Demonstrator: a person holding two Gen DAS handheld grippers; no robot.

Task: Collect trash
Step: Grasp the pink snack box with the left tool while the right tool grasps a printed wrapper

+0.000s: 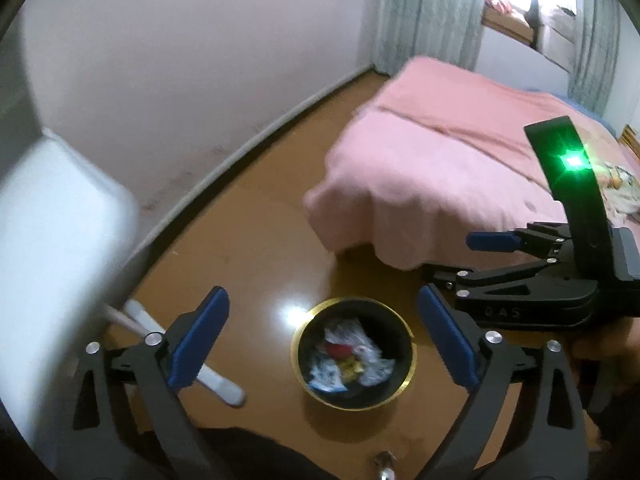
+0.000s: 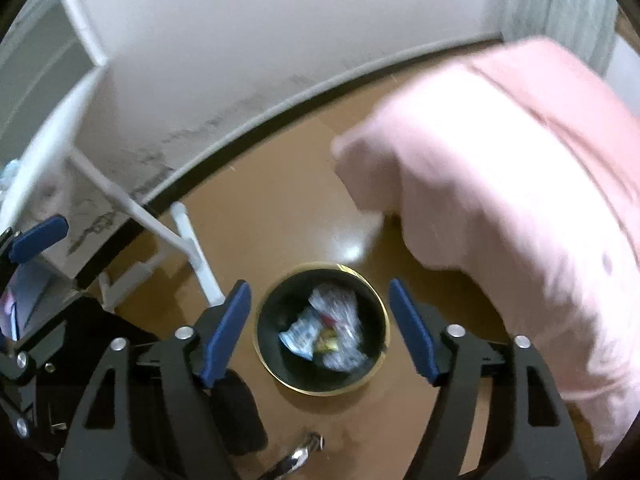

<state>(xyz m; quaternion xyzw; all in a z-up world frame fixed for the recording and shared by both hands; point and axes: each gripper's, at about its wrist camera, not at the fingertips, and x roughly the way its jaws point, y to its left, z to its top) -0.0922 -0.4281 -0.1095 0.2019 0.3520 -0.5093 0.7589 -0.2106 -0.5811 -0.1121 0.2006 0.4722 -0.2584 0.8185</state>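
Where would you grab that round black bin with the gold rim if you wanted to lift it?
By its rim, from straight above. The bin stands upright on the wooden floor with its mouth open, so the thin gold edge is the only part the jaws could close on: one finger inside, one outside. The crumpled wrappers lie low inside, leaving the edge free. I would judge the body too wide to span.

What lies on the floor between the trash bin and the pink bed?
Only bare wooden floor separates the trash bin from the pink bed, seen in both wrist views.
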